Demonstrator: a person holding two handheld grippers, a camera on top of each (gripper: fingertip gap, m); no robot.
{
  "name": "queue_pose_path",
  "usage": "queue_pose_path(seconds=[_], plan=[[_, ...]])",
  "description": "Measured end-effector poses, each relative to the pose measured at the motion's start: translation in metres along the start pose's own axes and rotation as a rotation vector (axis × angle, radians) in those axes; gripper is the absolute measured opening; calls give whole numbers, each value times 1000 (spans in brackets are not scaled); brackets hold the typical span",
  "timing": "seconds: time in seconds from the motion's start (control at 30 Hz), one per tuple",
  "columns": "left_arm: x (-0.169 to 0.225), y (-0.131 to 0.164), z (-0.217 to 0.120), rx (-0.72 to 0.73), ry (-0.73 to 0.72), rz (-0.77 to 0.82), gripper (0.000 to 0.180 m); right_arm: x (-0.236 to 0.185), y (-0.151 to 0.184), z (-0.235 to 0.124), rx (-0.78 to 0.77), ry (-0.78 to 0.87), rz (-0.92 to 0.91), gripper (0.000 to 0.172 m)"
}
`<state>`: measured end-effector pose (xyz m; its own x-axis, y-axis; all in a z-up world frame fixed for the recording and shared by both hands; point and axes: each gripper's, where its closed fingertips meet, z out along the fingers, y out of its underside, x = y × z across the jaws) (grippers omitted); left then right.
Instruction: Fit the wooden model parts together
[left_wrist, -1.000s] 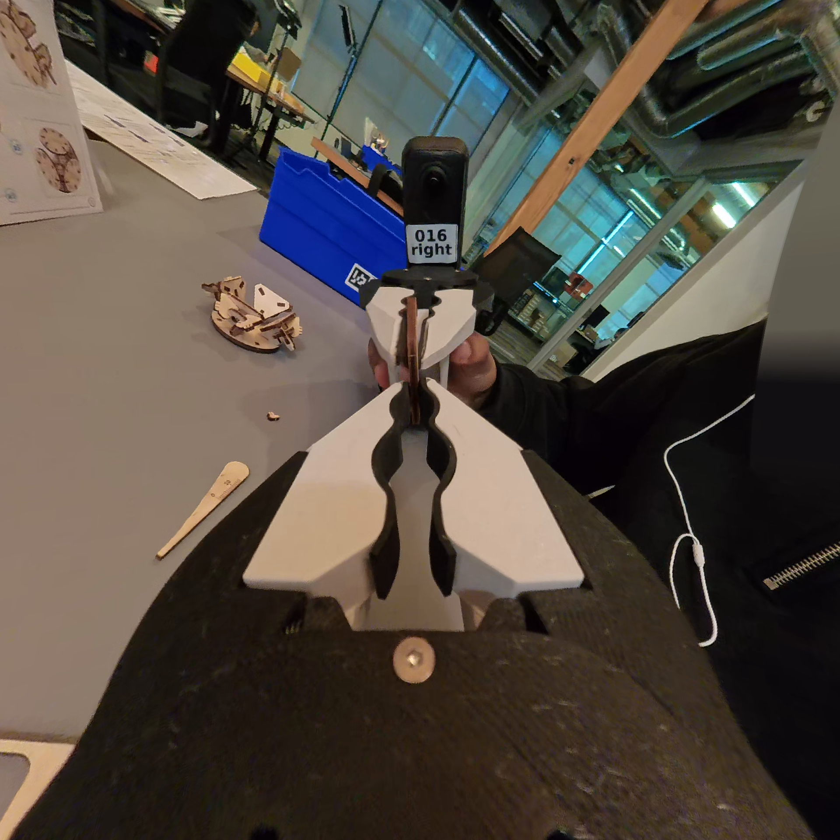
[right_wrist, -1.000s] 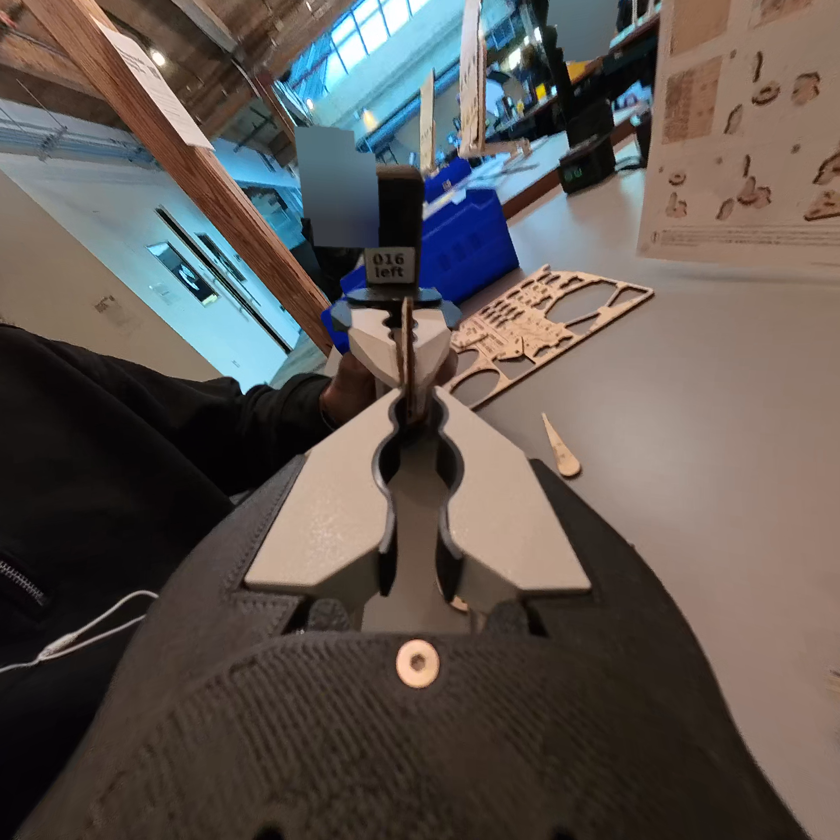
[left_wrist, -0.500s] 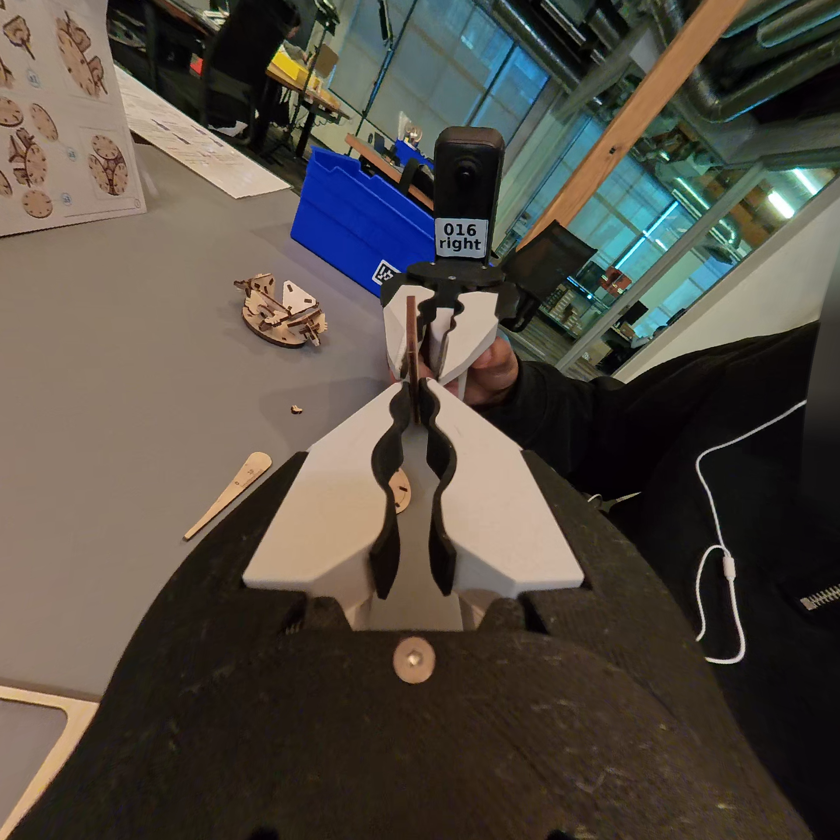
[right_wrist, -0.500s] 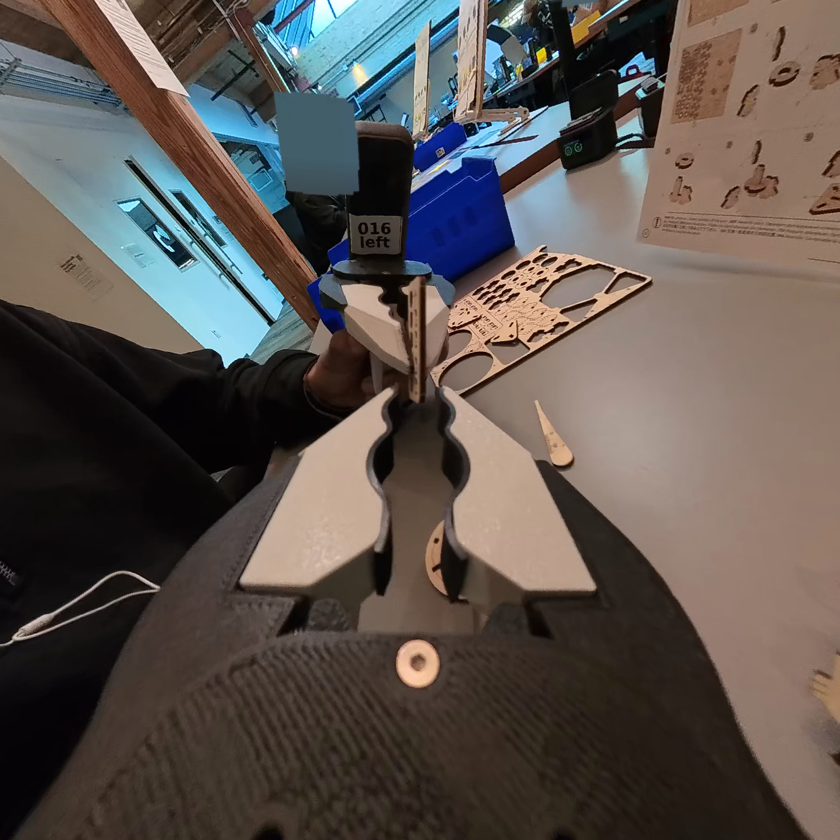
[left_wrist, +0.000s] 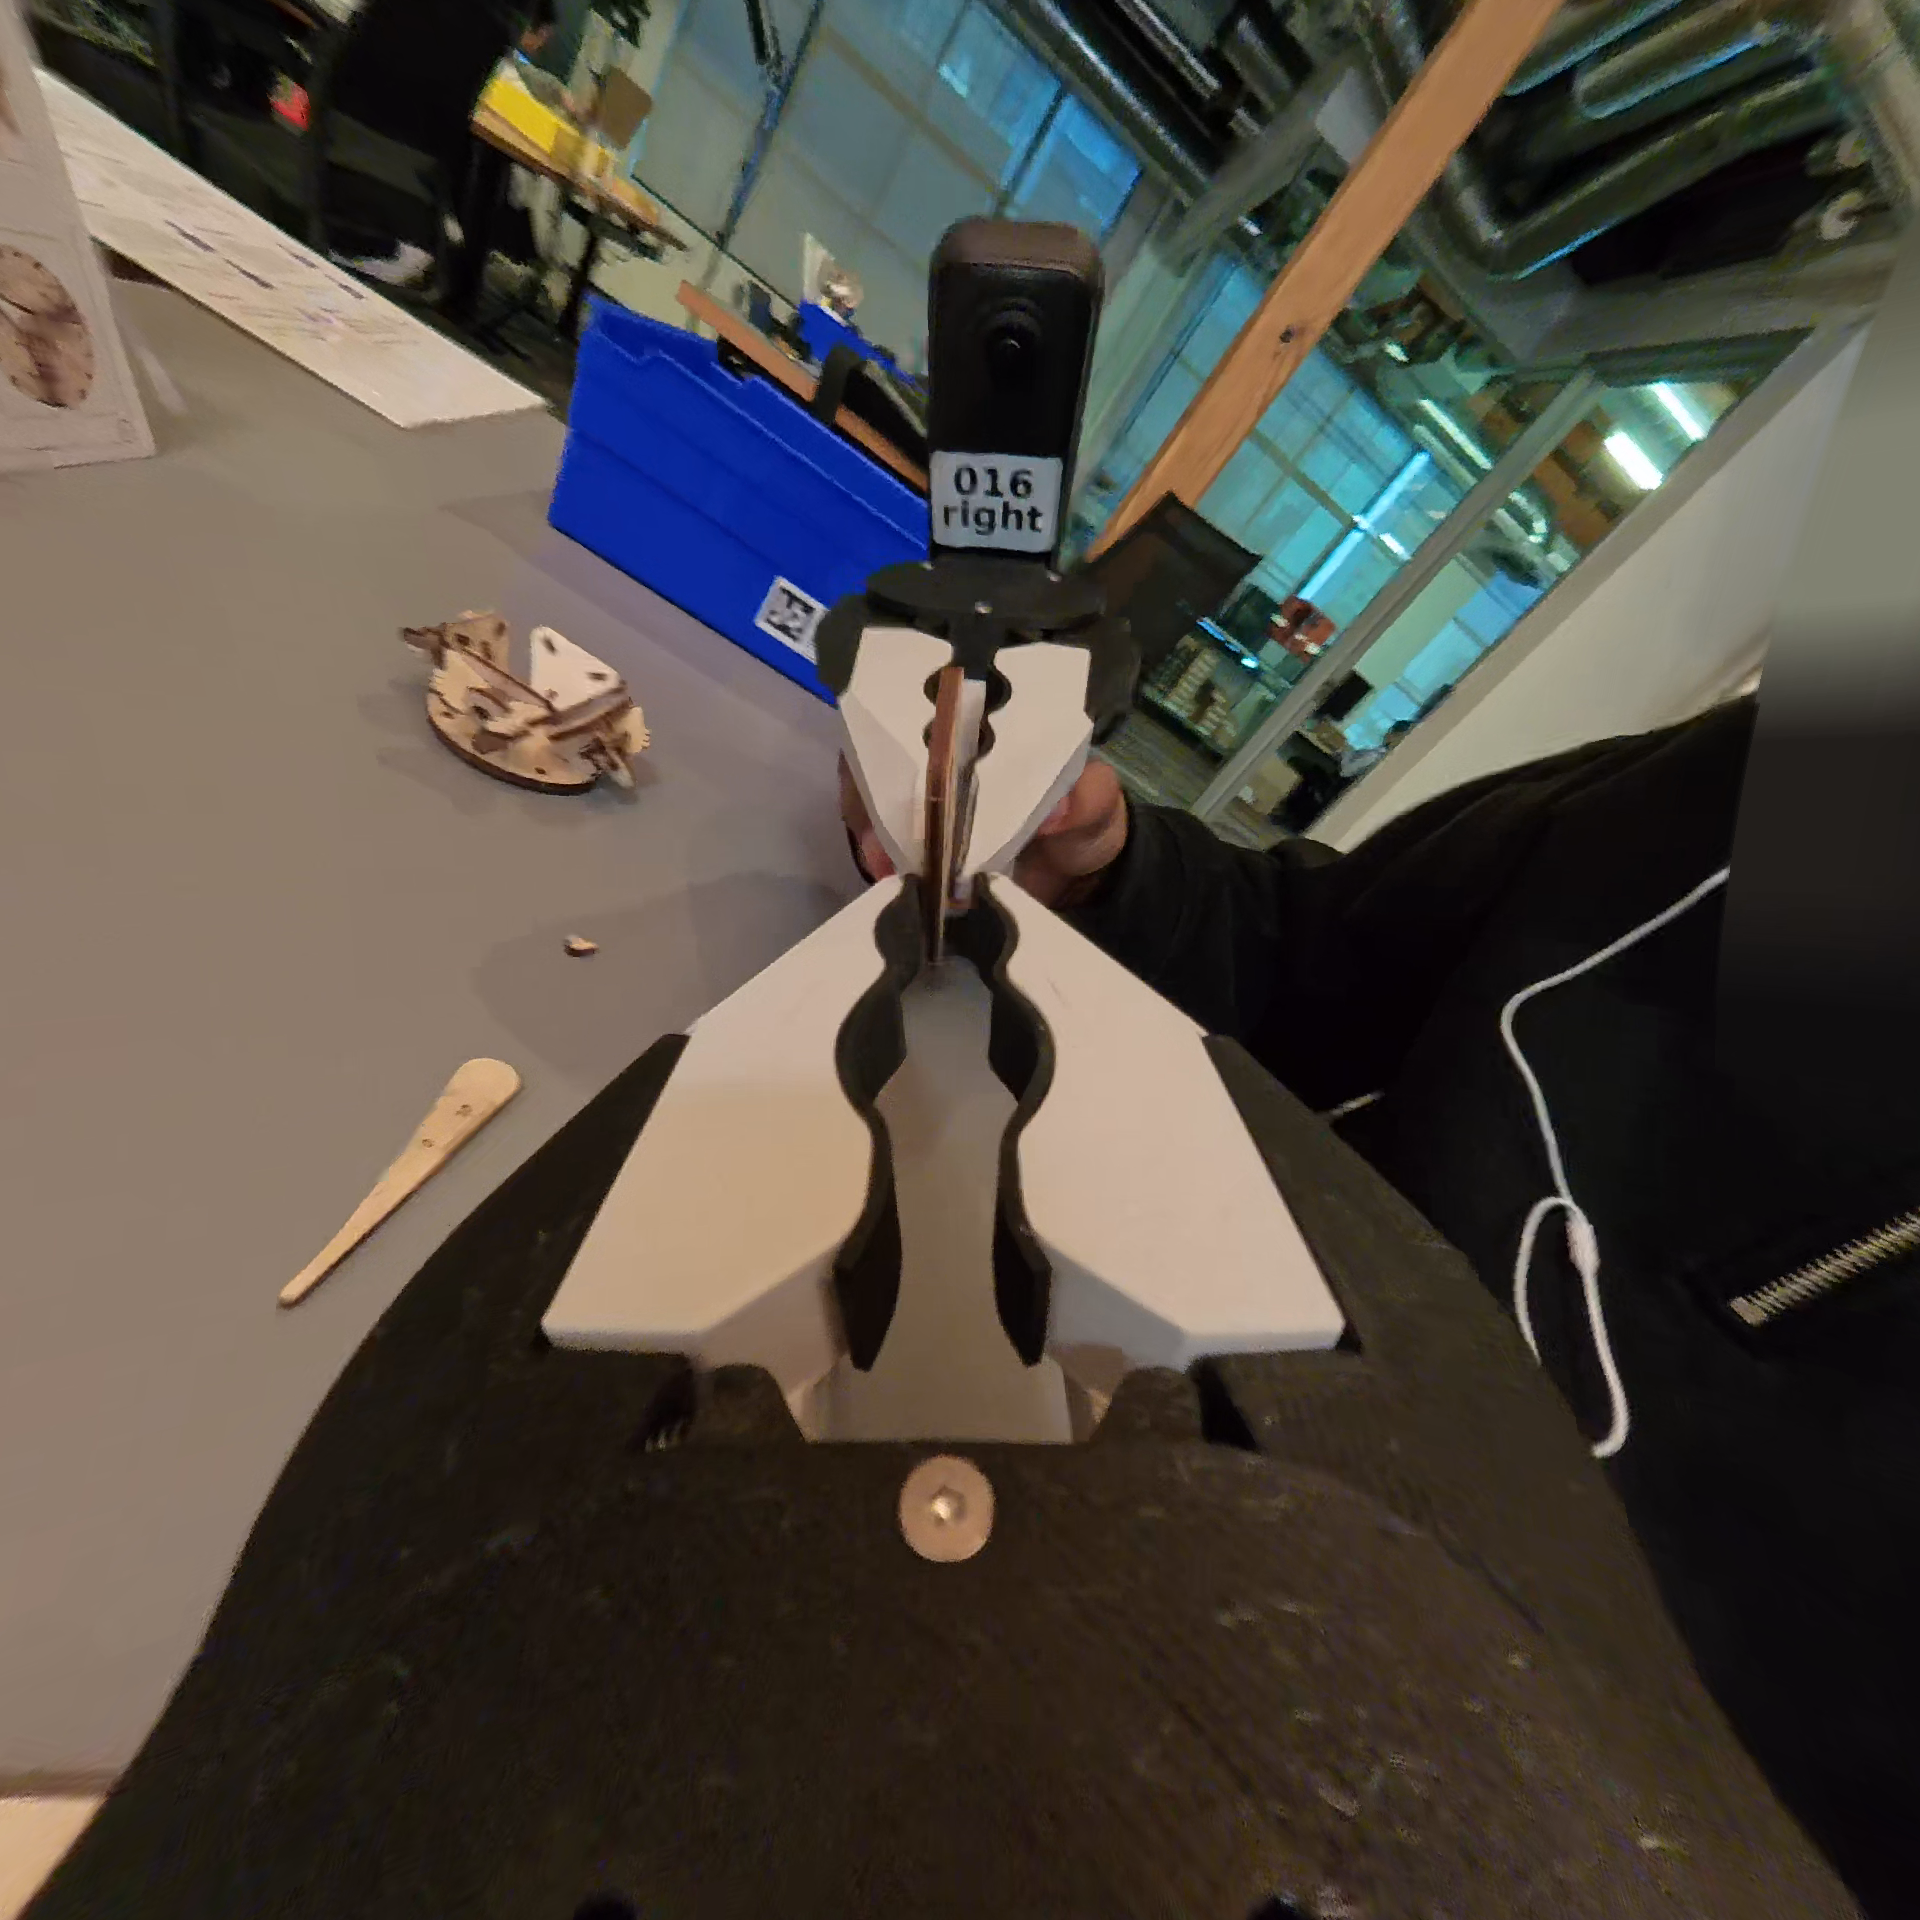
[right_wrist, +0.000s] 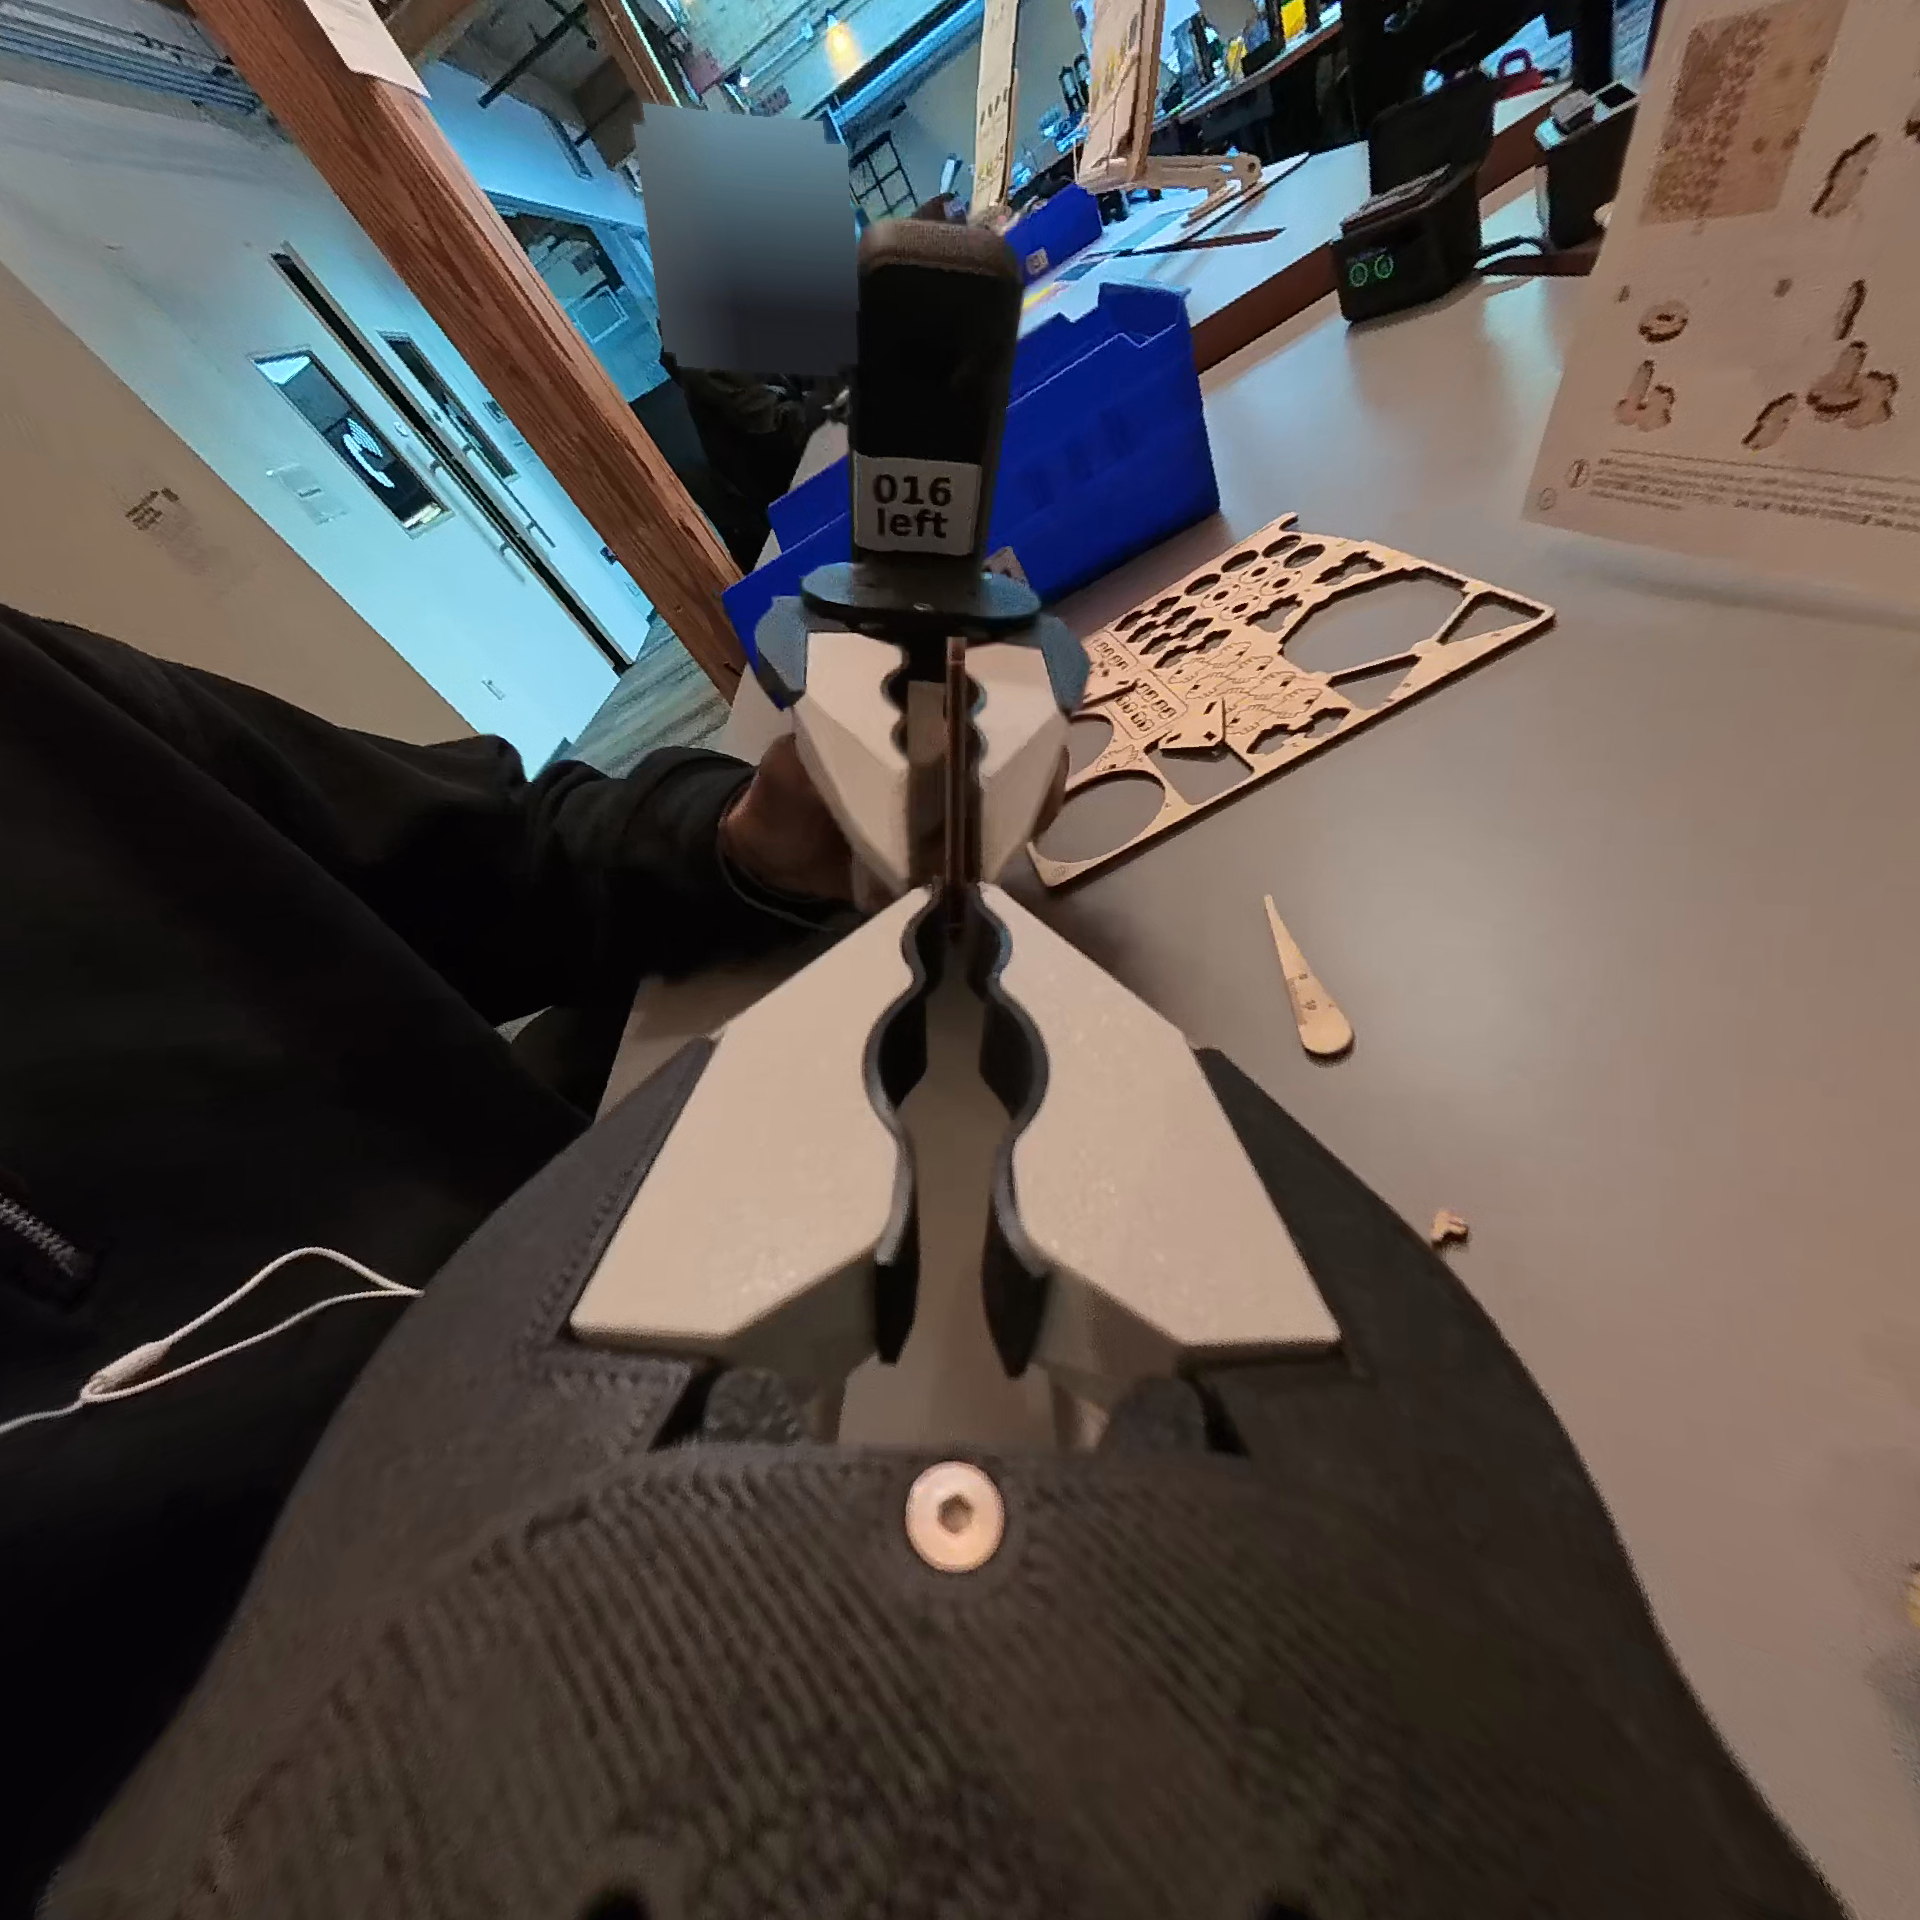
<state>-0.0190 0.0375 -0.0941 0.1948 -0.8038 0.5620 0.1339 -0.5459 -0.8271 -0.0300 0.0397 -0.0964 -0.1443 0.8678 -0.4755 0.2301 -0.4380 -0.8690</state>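
Note:
My two grippers face each other tip to tip above the grey table (left_wrist: 208, 935). A thin flat wooden piece (left_wrist: 943, 790) stands edge-on between them. In the right wrist view my right gripper (right_wrist: 953, 914) is shut on the near end of this piece (right_wrist: 953, 769). My left gripper (left_wrist: 943, 914) stands slightly open around the other end, and the right wrist view shows a gap between one of its fingers (right_wrist: 883, 790) and the wood. A hand in a black sleeve (left_wrist: 1299, 935) holds each gripper.
A blue bin (left_wrist: 717, 499) stands behind. On the table lie a partly built wooden disc assembly (left_wrist: 530, 707), a wooden stick (left_wrist: 416, 1164), a small chip (left_wrist: 579, 945) and a cut-out plywood sheet (right_wrist: 1299, 675). An instruction sheet (right_wrist: 1766, 312) stands at the right. Both grippers' tips are close together, under 4 cm apart.
Half a second ago my right gripper stood open while the left held the wooden piece. Now the right has shut on the piece and the left has opened a little.

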Motion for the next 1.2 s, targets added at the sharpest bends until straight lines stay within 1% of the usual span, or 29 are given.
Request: queue_pose_path(seconds=[0.03, 0.07, 0.23, 0.4, 0.7, 1.0, 1.1, 1.2], plan=[[1, 3, 3, -14, 16, -18, 9, -1, 0, 0, -4, 5, -12, 0], [0, 4, 4, -14, 2, -20, 6, 0, 0, -1, -11, 12, -19, 0], [-1, 5, 3, -41, -36, 42, 5, 1, 1, -1, -10, 0, -9, 0], [-3, 8, 3, -53, -30, 15, 3, 2, 2, -1, -9, -4, -3, 0], [-8, 9, 3, -73, -71, 28, 0, 7, 2, -2, 12, -17, 43, 1], [-17, 13, -1, -114, -120, -18, 0, 15, 6, -3, 2, 12, 18, 2], [-18, 15, -1, -128, -128, -33, 1, 15, 6, -2, -2, 9, 15, 4], [-19, 17, -1, -142, -139, -31, 1, 16, 8, -1, -16, 37, -18, 4]])
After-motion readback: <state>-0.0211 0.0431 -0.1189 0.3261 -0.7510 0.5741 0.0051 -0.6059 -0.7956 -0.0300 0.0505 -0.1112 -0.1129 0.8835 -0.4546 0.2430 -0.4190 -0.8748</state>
